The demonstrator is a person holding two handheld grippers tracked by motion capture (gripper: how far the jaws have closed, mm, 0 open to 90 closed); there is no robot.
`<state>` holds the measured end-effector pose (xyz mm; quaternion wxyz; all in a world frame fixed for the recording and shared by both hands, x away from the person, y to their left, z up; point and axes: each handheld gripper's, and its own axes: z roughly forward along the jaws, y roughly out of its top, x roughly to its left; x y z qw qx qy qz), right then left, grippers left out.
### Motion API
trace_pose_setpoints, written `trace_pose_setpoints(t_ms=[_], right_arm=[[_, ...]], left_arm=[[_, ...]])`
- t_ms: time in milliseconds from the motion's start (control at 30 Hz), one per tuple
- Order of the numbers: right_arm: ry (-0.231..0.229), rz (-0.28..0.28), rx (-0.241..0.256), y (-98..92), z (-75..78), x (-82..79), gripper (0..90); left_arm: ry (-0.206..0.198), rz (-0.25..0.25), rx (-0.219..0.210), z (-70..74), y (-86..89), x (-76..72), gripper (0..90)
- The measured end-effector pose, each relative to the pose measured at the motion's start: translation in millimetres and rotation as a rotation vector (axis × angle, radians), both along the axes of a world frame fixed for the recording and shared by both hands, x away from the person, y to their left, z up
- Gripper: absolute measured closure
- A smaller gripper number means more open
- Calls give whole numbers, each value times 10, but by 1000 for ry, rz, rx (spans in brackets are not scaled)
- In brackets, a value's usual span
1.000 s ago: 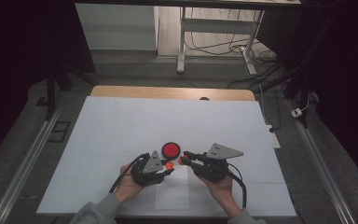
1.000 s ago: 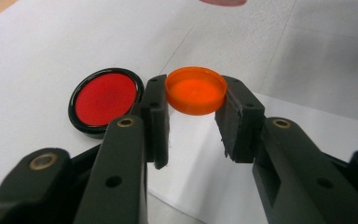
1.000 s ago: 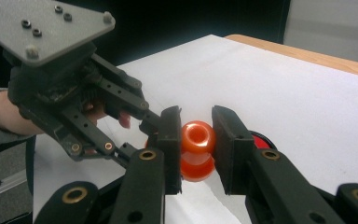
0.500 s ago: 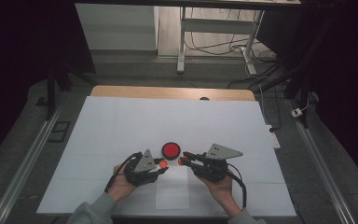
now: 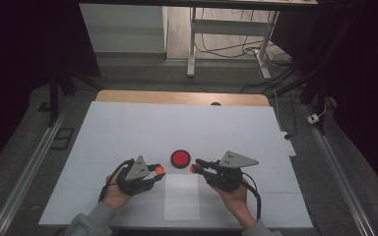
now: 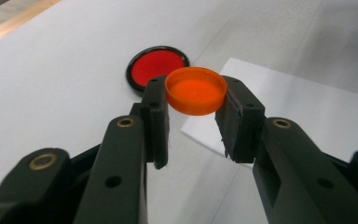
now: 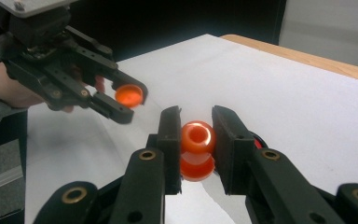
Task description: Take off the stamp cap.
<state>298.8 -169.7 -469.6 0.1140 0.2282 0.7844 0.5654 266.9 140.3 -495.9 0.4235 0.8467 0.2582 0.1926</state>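
Left gripper view shows the left gripper (image 6: pixel 196 100) pinching an orange cap (image 6: pixel 196 90); right gripper view shows the right gripper (image 7: pixel 196 135) squeezing a small orange bottle (image 7: pixel 197 149), its bottom hidden.

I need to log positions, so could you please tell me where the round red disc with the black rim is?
The round red disc with the black rim lies flat on the white table, between and just beyond the two grippers' tips.

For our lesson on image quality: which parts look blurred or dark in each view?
High view: room around the white table is dark. Left gripper view: orange cap sharp, near jaws soft. Right gripper view: left gripper blurred, orange bottle glowing.
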Motion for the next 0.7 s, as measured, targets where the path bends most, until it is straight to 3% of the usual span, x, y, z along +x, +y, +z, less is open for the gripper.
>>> trace_pose_setpoints(t_ms=[700], right_arm=[[-15, -24, -10, -109, 11, 35, 726]], left_arm=[[22, 94, -7, -84, 326, -89, 648]])
